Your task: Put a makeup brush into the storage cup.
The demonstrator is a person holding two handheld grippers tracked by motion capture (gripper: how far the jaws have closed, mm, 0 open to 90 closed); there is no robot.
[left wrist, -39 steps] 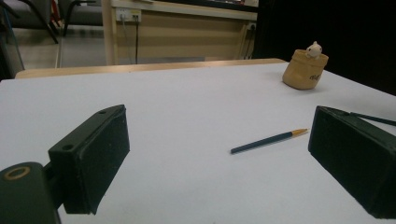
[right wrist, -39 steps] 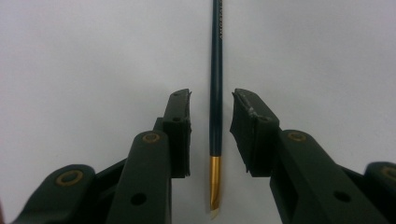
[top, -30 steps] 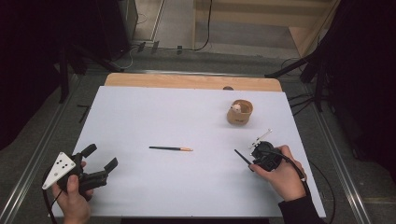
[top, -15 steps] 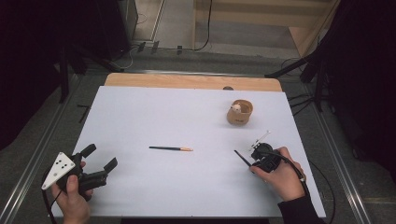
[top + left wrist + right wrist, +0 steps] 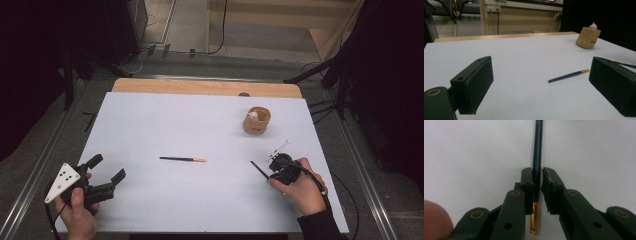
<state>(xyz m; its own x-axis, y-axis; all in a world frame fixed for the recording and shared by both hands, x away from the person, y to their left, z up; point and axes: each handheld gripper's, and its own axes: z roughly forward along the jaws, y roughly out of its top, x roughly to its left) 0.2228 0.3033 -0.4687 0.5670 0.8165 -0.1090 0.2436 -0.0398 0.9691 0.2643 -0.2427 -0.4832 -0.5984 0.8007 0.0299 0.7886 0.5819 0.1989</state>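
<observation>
A dark chopstick with a gold end (image 5: 182, 159) (image 5: 569, 75) lies flat on the middle of the white table top (image 5: 200, 120). A second, matching chopstick (image 5: 257, 169) (image 5: 537, 150) runs between the jaws of my right gripper (image 5: 272, 172) (image 5: 537, 173), which is shut on it near its gold end. Its dark tip pokes out toward the table's middle. My left gripper (image 5: 107, 167) (image 5: 541, 82) rests at the near left corner. It is open wide with nothing between its jaws and faces the loose chopstick.
A small tan cup (image 5: 256, 121) (image 5: 587, 38) with a little white figure (image 5: 593, 26) in it stands at the back right. A bare wooden strip (image 5: 205, 87) borders the table's far edge. Metal rails and cables lie on the floor around the table.
My right hand and gripper have drifted slightly toward the near edge with the chopstick between the jaws. The left gripper and the loose chopstick have not moved.
</observation>
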